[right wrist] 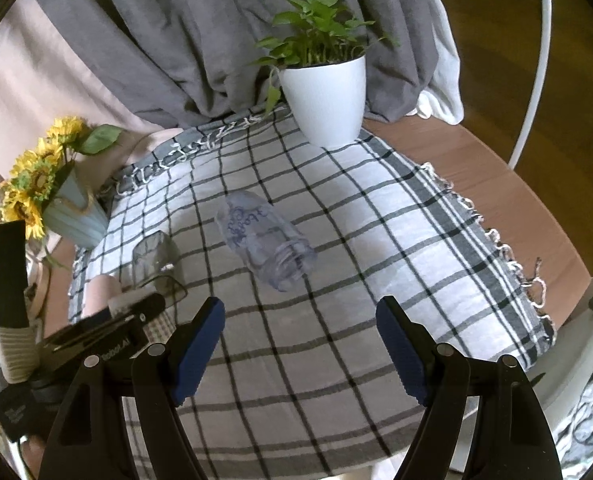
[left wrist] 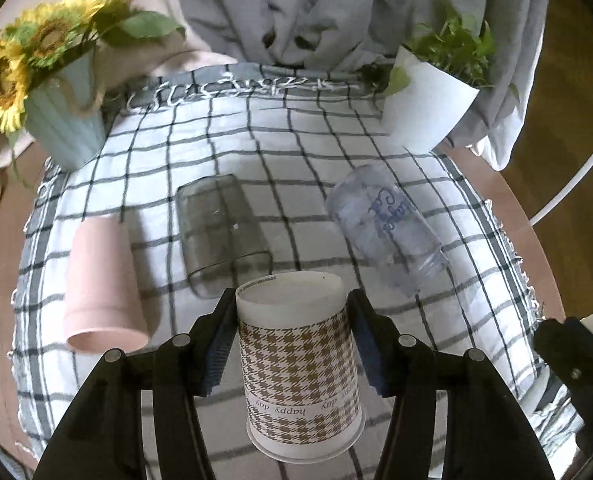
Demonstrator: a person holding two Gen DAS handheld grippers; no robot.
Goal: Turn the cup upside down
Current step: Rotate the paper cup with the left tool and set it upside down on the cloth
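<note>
Left gripper (left wrist: pixel 290 344): blue-padded fingers (left wrist: pixel 216 350) clamped on either side of the paper cup; seen also at 9 o'clock in the right wrist view (right wrist: pixel 108 332).
White paper cup with brown houndstooth band (left wrist: pixel 296 364): held between the left fingers, inverted; flat base toward 12 o'clock and away from the camera, rolled rim toward 6 o'clock; printed "happy day" reads upside down. Whether the rim touches the cloth cannot be told.
Right gripper (right wrist: pixel 300 344): fingers (right wrist: pixel 198 346) spread wide, holding nothing, above bare cloth.
Black-and-white checked cloth (left wrist: pixel 296 152): covers the table; fringed edge at 12 o'clock.
Round brown wooden table (right wrist: pixel 476 160): shows beyond the cloth at 3 o'clock.
Pink plastic cup (left wrist: pixel 102 284): at 9 o'clock of the paper cup, apart from it.
Smoky grey transparent tumbler (left wrist: pixel 220 232): at 11 o'clock of the paper cup, just beyond it.
Clear plastic bottle with blue lettering (left wrist: pixel 384 228): lying on its side at 1 o'clock of the paper cup; in the right wrist view (right wrist: pixel 264 240) it lies at 12 o'clock of the open fingers, well apart.
Pale blue ribbed vase of yellow sunflowers (left wrist: pixel 66 120): at 10 o'clock, cloth's far corner.
White pot with green leafy plant (left wrist: pixel 424 100): at 2 o'clock, far edge.
Grey draped curtain (right wrist: pixel 176 40): behind the table, 12 o'clock.
</note>
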